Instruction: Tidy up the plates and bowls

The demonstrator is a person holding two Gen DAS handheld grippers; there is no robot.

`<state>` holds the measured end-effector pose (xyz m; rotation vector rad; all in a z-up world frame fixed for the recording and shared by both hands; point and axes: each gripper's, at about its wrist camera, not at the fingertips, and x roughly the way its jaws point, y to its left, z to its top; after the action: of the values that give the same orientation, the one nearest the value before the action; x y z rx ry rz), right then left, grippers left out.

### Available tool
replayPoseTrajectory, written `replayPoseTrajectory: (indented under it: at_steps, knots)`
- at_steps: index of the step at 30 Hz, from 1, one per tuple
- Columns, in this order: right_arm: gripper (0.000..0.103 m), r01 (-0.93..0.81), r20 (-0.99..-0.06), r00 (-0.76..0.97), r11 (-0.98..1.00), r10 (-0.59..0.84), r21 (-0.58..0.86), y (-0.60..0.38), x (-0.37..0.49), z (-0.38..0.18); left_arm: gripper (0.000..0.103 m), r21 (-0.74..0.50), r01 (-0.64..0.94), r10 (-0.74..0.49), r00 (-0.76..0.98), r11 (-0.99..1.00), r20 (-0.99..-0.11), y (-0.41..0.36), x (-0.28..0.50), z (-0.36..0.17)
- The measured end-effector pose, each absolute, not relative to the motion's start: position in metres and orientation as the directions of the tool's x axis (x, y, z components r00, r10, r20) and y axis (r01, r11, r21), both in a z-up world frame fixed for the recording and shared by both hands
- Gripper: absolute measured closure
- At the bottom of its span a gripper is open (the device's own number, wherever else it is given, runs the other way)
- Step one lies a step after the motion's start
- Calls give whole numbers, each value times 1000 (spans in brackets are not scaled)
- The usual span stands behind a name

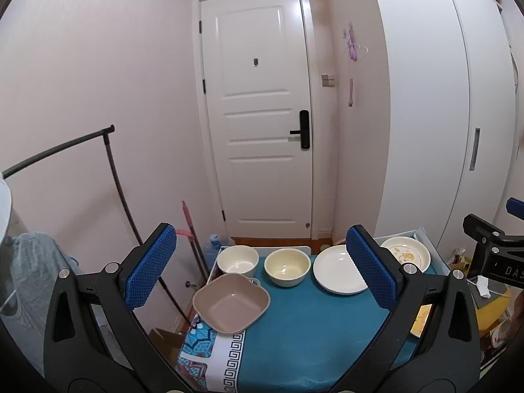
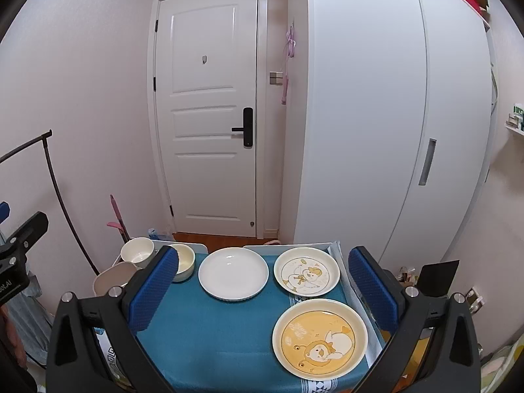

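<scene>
On a teal cloth (image 1: 304,327) (image 2: 213,334) stand a tan square bowl (image 1: 231,303) (image 2: 113,278), a white round bowl (image 1: 238,260) (image 2: 137,251), a cream bowl (image 1: 287,267) (image 2: 184,262), a plain white plate (image 1: 337,273) (image 2: 233,273), a white cartoon plate (image 1: 407,252) (image 2: 307,275) and a yellow bear plate (image 2: 320,338). My left gripper (image 1: 262,268) hangs open above the bowls, holding nothing. My right gripper (image 2: 262,290) is open over the plates, also empty; its black body (image 1: 491,249) shows at the left view's right edge.
A white door (image 1: 258,111) (image 2: 209,104) and a white wardrobe (image 2: 376,114) stand behind the table. A black clothes rail (image 1: 114,190) (image 2: 55,190) and a pink-handled mop (image 1: 191,229) sit to the left. A white tray rim (image 2: 340,255) borders the table's right side.
</scene>
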<state>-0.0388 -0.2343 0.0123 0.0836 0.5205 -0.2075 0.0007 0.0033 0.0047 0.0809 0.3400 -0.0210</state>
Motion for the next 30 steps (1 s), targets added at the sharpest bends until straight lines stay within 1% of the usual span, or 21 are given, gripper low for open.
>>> replayPoseTrajectory:
  at_steps: [12, 30]
  knots:
    - [0, 220, -509, 843, 975, -173, 33, -235, -36, 1, 0, 81, 29, 1, 941, 996, -340, 4, 3, 4]
    - [0, 223, -518, 837, 975, -180, 22, -239, -37, 4, 0, 63, 40, -17, 942, 997, -336, 3, 0, 5]
